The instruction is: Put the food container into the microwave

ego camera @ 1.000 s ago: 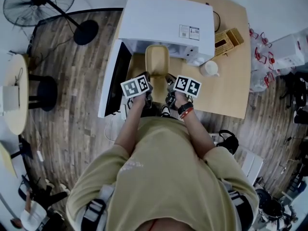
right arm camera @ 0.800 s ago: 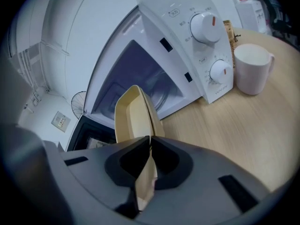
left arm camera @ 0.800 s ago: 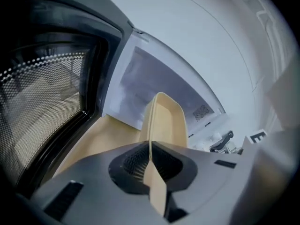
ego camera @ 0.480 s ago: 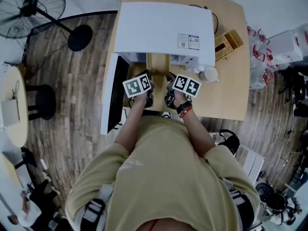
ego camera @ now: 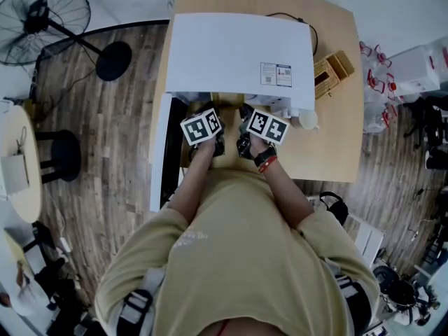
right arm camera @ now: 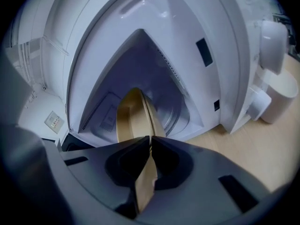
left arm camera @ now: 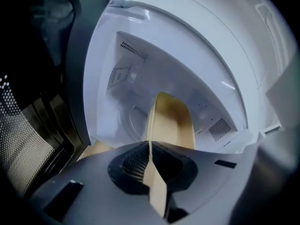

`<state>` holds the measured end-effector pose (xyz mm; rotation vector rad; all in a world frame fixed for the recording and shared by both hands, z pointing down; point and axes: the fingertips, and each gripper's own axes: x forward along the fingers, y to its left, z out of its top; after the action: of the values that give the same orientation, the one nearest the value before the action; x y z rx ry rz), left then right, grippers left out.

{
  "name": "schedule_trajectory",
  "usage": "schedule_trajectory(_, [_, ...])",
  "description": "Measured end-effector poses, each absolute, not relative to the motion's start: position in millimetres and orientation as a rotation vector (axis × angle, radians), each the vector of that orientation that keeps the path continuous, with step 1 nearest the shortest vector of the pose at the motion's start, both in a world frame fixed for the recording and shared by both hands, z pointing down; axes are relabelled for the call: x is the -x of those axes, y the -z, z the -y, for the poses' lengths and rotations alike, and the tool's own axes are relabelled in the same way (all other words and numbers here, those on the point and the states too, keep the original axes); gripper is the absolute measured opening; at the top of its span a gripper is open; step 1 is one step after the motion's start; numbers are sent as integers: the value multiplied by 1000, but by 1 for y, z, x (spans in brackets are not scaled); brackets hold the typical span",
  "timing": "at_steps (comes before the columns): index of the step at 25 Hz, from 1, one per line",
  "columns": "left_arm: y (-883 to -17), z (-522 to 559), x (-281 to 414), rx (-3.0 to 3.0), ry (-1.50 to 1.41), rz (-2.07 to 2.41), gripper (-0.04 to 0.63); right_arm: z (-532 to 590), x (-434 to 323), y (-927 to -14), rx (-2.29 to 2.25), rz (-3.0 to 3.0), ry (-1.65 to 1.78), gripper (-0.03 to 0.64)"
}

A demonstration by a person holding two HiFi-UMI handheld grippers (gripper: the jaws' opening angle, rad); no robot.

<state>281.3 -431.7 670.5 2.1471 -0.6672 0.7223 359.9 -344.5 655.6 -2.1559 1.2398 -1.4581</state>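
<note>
– Tan plastic fills the slot of each gripper. The left gripper point(left arm camera: 150, 157) has its jaws shut on the thin rim of the food container point(left arm camera: 171, 121), and the right gripper point(right arm camera: 150, 146) is clamped on the opposite rim in the same way.

– Why two grips on one light box?

– By its shape the container looks long and shallow. A pinch on either side should keep it level and let the person steer it straight through the opening, where a single grip might let it droop from one edge.

– And where is the container itself?

– Its near end lies between the two grippers, at the mouth. Its far end already reaches inside the cavity of the microwave point(ego camera: 238, 47), over the round turntable point(right arm camera: 174, 108). Whether it touches the turntable cannot be told.

– The door?

– The door point(ego camera: 165, 152) stands swung wide to the left, apart from the left gripper. That leaves room for both grippers to go in side by side.

– Anything in the way further off?

– A white cup point(right arm camera: 281, 100) stands on the wooden table point(ego camera: 332, 145) just beside the microwave's right front corner, outside the path. The likely next step is to ease the container lower and deeper, set it down, then part both pairs of jaws. Releasing one side first could tip it.
</note>
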Motion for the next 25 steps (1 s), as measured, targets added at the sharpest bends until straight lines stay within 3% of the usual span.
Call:
schedule_trajectory(22, [-662, 457, -308, -2432, -609, 638, 37, 369, -380, -656, 2262, -1367, 1308, 55])
schedule_trajectory(25, [-658, 457, -308, -2452, -591, 639, 38, 370, -378, -652, 2286, -1419, 1275, 92])
